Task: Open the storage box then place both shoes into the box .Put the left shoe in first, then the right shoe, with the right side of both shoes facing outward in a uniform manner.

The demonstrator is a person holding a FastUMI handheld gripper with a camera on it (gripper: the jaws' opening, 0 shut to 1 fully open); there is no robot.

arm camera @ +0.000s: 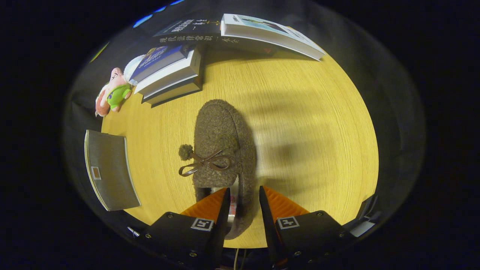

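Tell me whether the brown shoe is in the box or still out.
Out. The brown fuzzy shoe lies on the yellow wooden table, its heel wall between the gripper jaws, which look shut on it.

1 brown fuzzy shoe (221,150) mid-frame, 1 plush toy (112,93) upper left, 1 grey box (110,168) at left, 5 books: 3 stacked (170,73), 2 (240,32) along the top.

Brown fuzzy shoe (221,150) on wooden table (307,131), heel wall between gripper (243,198) jaws
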